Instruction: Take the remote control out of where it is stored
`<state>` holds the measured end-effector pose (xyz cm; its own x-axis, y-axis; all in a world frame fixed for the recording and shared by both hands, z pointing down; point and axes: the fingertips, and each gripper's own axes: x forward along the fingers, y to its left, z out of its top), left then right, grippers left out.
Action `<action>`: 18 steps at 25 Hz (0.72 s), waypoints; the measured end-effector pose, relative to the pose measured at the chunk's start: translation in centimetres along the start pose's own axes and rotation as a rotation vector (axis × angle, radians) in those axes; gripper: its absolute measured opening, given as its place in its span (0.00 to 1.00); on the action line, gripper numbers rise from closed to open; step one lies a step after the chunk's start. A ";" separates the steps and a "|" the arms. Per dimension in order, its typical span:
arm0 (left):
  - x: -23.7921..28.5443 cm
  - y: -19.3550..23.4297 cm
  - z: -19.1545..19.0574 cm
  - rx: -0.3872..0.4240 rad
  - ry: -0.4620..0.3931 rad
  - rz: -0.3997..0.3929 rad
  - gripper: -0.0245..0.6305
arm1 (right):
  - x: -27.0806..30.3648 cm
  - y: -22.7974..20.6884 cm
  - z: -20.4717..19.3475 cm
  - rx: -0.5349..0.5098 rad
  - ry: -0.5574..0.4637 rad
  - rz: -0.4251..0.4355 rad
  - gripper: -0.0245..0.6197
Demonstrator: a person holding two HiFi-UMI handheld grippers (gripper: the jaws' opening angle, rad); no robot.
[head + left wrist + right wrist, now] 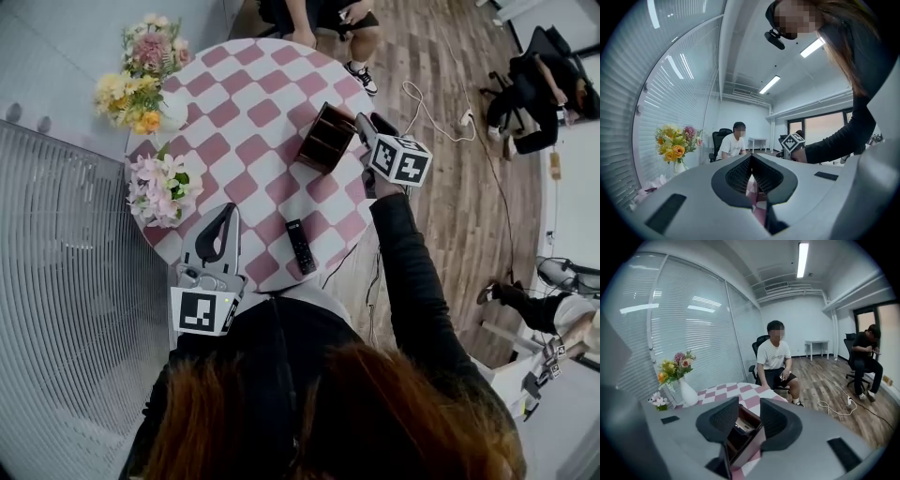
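Observation:
A black remote control (pixel 300 246) lies flat on the pink-and-white checked tablecloth (pixel 246 112), near the table's front edge. Further back stands a brown wooden organiser box (pixel 327 138) with open compartments; in the right gripper view the box (pixel 746 434) shows a pale object (pixel 738 424) in it. My right gripper (pixel 371 127) hovers at the box's right side, and its jaws (pixel 744 411) stand open with nothing between the pads. My left gripper (pixel 227 210) sits left of the remote with its tips touching, shut and empty (pixel 751 159).
A white vase of yellow and pink flowers (pixel 141 80) and a pink-white bouquet (pixel 159 187) stand on the table's left side. A person sits in a chair beyond the table (pixel 774 359). Window blinds (pixel 66 281) lie to the left. A cable (pixel 441 112) runs over the wooden floor.

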<state>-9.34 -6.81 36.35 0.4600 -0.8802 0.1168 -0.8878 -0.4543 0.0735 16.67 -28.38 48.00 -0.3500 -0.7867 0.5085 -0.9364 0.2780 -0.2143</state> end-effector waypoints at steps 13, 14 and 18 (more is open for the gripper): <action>1.0 -0.8 -0.2 0.000 0.010 -0.024 0.05 | 0.5 2.0 -3.5 0.056 -0.018 -0.148 0.44; 1.0 -0.8 -0.2 0.000 0.013 -0.024 0.05 | 0.7 1.8 -3.8 0.072 -0.014 -0.154 0.44; 0.8 -0.7 -0.3 0.001 0.013 -0.020 0.05 | 1.3 1.4 -4.2 0.119 -0.010 -0.178 0.44</action>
<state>-8.35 -7.21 36.71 0.4777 -0.8691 0.1283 -0.8785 -0.4719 0.0747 14.76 -26.72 51.88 -0.1789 -0.8231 0.5389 -0.9732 0.0679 -0.2195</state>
